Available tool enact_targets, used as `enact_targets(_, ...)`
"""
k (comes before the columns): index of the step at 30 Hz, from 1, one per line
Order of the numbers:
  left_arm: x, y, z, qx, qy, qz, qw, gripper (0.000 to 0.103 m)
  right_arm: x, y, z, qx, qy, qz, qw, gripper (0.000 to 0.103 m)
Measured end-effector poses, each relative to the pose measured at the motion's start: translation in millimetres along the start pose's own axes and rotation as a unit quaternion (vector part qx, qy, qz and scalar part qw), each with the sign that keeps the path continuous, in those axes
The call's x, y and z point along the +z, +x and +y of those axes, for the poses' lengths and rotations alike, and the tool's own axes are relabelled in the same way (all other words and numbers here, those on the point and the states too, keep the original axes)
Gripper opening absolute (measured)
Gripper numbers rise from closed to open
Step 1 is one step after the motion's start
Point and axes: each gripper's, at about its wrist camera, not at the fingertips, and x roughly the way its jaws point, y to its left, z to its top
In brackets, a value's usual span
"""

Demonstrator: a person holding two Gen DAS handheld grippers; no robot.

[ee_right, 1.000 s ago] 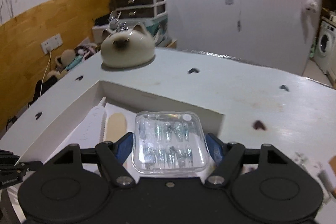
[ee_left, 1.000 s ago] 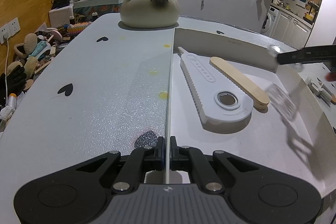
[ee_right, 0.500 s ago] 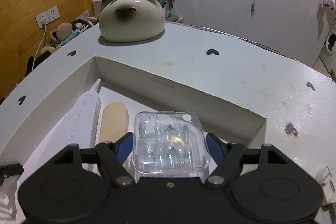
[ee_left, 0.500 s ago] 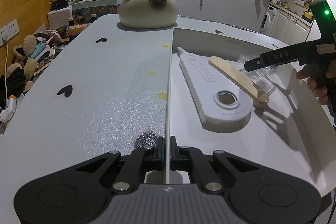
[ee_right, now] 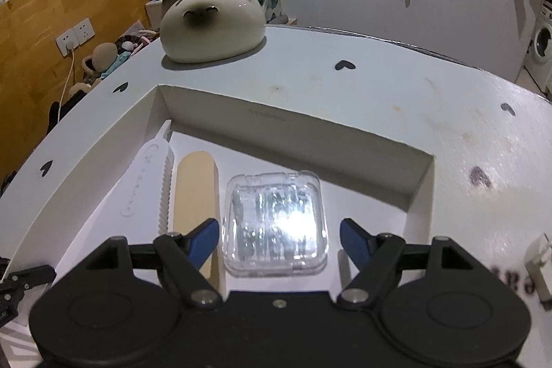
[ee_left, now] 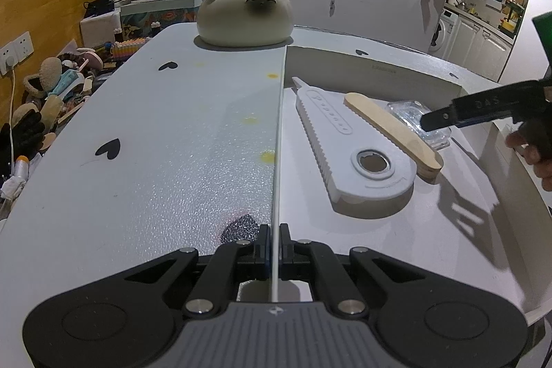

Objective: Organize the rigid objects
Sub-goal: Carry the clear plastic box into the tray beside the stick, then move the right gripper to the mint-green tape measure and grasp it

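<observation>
A shallow box [ee_right: 293,133] sits on the desk [ee_right: 396,85]. Inside it, from the left wall rightward, lie a comb [ee_right: 145,181], a wooden stick [ee_right: 195,188] and a plastic case [ee_right: 274,223]. A cat figurine [ee_right: 210,30] stands behind the box, at the desk's far edge.

Tray floor [ee_right: 365,195]: bare at 3 o'clock of clear case [ee_right: 274,223], up to right wall | Blocked 9 o'clock: wooden stick [ee_right: 195,192], white serrated tool [ee_right: 148,181] side by side | Tray wall [ee_right: 293,133] bars 12 o'clock | Cat ornament [ee_right: 212,30] at 11 o'clock on table [ee_right: 396,85]; rest of tabletop open
</observation>
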Motion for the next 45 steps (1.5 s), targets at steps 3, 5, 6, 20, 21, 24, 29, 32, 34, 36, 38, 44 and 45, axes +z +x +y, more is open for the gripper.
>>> enact_targets(3, 0, 0, 0, -0.001, -0.002, 0.001, 1.0000, 0.003, -5, -6, -2, -0.002, 0.006, 0.003, 1.000, 0.078)
enact_targets(5, 0, 0, 0, 0.000, -0.001, 0.000, 1.0000, 0.003, -8, -10, -2, -0.003, 0.007, 0.004, 1.000, 0.078)
enact_targets(6, 0, 0, 0, 0.001, -0.001, 0.000, 1.0000, 0.003, -10, -12, -2, -0.004, 0.007, 0.004, 1.000, 0.078)
enact_targets(20, -2, -1, -1, 0.002, -0.002, -0.004, 1.0000, 0.003, -30, -59, 2, 0.003, 0.007, -0.019, 1.000, 0.080)
enact_targets(21, -2, -1, -1, 0.002, -0.003, -0.004, 1.0000, 0.003, -31, -63, 3, 0.004, 0.006, -0.021, 1.000, 0.080)
enact_targets(24, -3, -1, -1, 0.002, -0.003, -0.005, 1.0000, 0.003, -36, -78, 2, 0.005, 0.005, -0.030, 1.000, 0.081)
enact_targets(29, -3, -2, -1, 0.003, -0.002, -0.005, 1.0000, 0.003, -50, -104, -5, 0.005, 0.009, -0.045, 0.999, 0.084)
enact_targets(32, -3, -2, -2, 0.003, 0.001, -0.005, 1.0000, 0.003, -62, -117, -12, -0.001, 0.017, -0.050, 0.999, 0.086)
enact_targets(34, -3, -2, -2, 0.004, 0.002, -0.005, 1.0000, 0.003, -71, -125, -18, -0.006, 0.021, -0.051, 0.998, 0.087)
enact_targets(36, -3, -2, -2, 0.004, 0.001, -0.005, 1.0000, 0.003, -83, -134, -25, -0.014, 0.026, -0.053, 0.998, 0.090)
enact_targets(38, -2, -2, -2, 0.004, 0.002, -0.005, 1.0000, 0.003, -94, -142, -33, -0.025, 0.035, -0.054, 0.998, 0.093)
enact_targets(44, -2, -2, -2, 0.005, 0.004, -0.004, 1.0000, 0.003, -131, -162, -57, -0.079, 0.063, -0.059, 0.993, 0.103)
enact_targets(45, -2, -2, -2, 0.005, 0.004, -0.004, 1.0000, 0.003, -137, -165, -61, -0.087, 0.070, -0.059, 0.992, 0.103)
